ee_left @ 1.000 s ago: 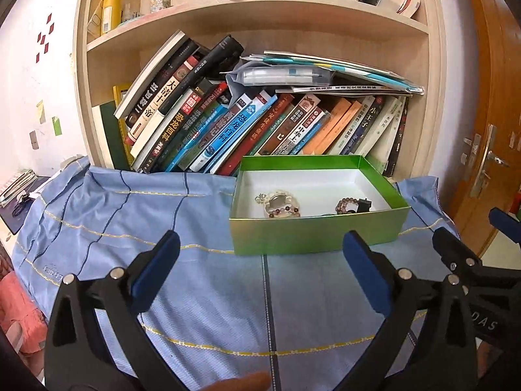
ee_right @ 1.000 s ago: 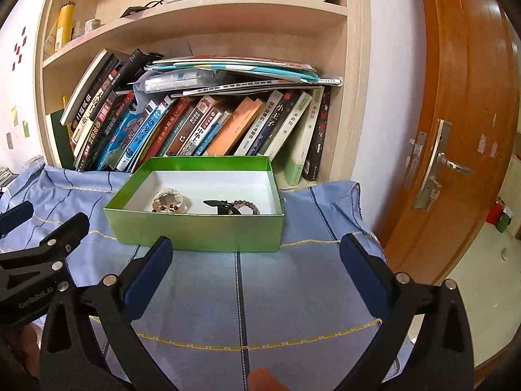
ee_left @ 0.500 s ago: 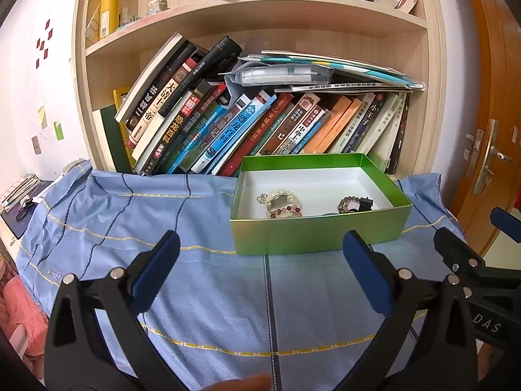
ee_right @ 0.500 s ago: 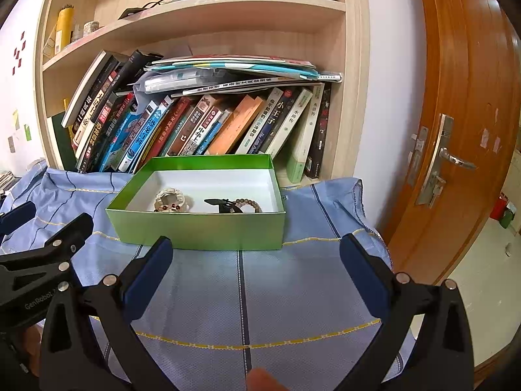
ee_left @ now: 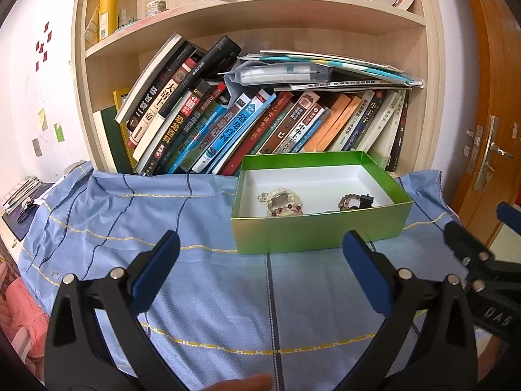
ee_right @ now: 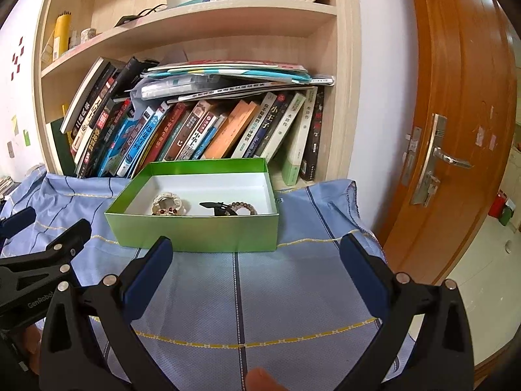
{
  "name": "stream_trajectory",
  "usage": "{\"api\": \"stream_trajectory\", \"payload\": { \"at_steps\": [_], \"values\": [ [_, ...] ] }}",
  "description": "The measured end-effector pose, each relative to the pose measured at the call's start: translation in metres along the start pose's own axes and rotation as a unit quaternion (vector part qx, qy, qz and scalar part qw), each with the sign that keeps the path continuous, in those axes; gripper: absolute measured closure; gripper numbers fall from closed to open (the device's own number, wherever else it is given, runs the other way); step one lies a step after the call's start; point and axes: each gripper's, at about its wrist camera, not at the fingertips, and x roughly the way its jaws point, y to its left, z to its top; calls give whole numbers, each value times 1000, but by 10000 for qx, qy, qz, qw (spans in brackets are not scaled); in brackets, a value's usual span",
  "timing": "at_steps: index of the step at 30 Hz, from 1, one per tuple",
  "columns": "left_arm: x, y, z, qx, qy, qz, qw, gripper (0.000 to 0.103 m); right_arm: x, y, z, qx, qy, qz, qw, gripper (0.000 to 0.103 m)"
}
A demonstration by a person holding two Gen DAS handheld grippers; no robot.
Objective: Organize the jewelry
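A green box (ee_left: 312,233) with a white inside stands on the blue cloth (ee_left: 130,228) in front of the bookshelf; it also shows in the right wrist view (ee_right: 195,229). Inside lie a pale bead bracelet (ee_left: 282,200), a dark bead bracelet (ee_left: 348,201) and a black clip (ee_right: 216,207). My left gripper (ee_left: 260,260) is open and empty, above the cloth just in front of the box. My right gripper (ee_right: 252,257) is open and empty, also just in front of the box. The right gripper shows at the right edge of the left wrist view (ee_left: 469,247).
A wooden bookshelf (ee_left: 254,16) full of leaning books (ee_left: 228,123) stands right behind the box. A brown door (ee_right: 456,130) with a metal handle is at the right. The cloth edge drops off at the right (ee_right: 361,215). Pink fabric (ee_left: 19,319) lies lower left.
Both grippers have risen and drawn back slightly, so the view tilts up along the shelf. Both stay open. The box and jewelry have not moved.
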Motion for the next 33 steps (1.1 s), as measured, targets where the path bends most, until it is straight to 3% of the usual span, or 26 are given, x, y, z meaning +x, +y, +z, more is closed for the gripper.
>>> {"api": "stream_trajectory", "payload": {
  "at_steps": [33],
  "values": [
    [2,6,-6,63,72,26,10000,4,5,3,-5,-19,82,-4,10000,3]
  ]
}}
